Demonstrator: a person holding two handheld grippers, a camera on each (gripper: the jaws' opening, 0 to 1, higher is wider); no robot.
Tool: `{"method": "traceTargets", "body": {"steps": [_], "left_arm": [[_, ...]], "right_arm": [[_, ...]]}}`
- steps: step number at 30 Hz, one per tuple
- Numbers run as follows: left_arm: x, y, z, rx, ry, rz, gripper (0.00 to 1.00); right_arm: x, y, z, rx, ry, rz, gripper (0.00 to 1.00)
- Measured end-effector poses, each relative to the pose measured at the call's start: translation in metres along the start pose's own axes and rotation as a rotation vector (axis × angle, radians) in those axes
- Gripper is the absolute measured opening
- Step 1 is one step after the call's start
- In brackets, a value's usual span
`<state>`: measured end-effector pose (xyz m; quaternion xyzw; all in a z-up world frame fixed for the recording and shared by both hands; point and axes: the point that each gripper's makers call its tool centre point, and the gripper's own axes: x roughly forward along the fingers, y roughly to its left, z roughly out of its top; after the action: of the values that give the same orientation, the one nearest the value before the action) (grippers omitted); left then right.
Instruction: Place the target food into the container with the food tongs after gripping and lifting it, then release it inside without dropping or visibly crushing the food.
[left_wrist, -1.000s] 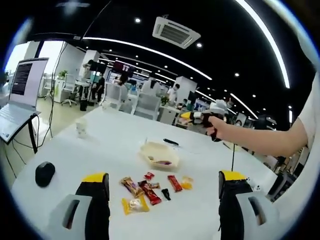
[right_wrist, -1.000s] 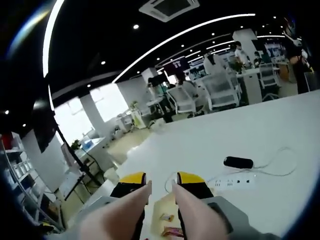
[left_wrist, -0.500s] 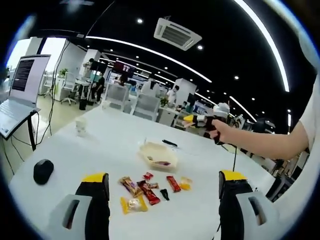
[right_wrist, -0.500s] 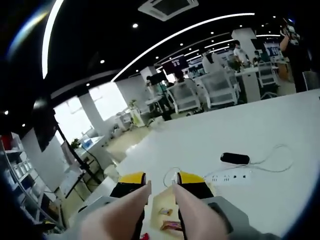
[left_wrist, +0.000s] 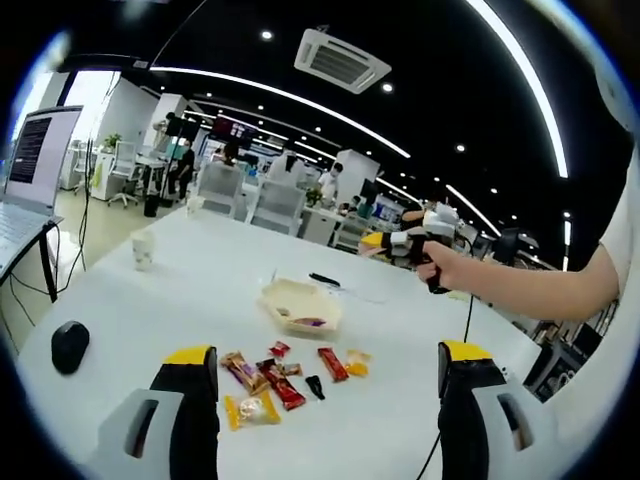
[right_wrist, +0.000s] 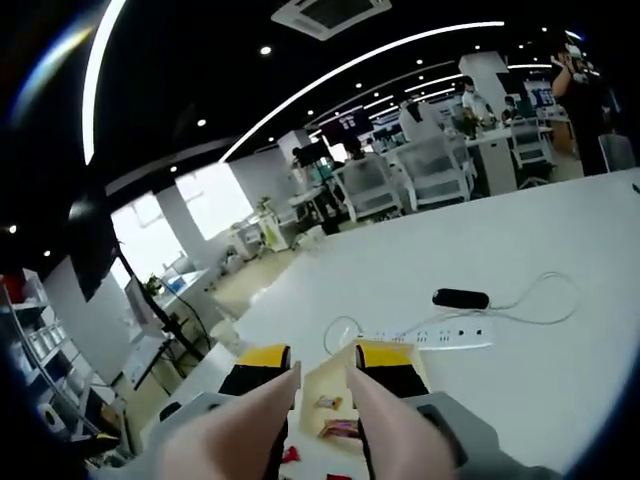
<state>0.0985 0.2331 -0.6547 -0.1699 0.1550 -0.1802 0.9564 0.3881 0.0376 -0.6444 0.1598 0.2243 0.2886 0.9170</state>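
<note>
Snacks (left_wrist: 285, 372) scattered on table (left_wrist: 170, 300) | container (left_wrist: 298, 305) at 12 o'clock of them | left tool (left_wrist: 328, 372) wide open, empty | right tool (right_wrist: 322, 362) holding tongs (right_wrist: 325, 425), nearly closed

Counts on the white table (left_wrist: 180, 290)

One container (left_wrist: 298, 305) at 12 o'clock, about seven snack packets (left_wrist: 283, 368) below it, one mouse (left_wrist: 69, 346) at 9 o'clock, one paper cup (left_wrist: 143, 250), one power strip (right_wrist: 430, 335).
</note>
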Motion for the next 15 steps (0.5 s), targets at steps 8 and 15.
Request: {"method": "traceTargets", "body": {"steps": [8, 15], "left_arm": [[0.011, -0.012, -0.003, -0.013, 0.014, -0.063, 0.99], [0.017, -0.019, -0.006, -0.012, 0.026, -0.093, 0.99]], "right_arm": [[-0.015, -0.006, -0.005, 0.022, -0.002, -0.012, 0.26], [-0.026, -0.011, -0.007, 0.027, -0.010, -0.025, 0.26]]}}
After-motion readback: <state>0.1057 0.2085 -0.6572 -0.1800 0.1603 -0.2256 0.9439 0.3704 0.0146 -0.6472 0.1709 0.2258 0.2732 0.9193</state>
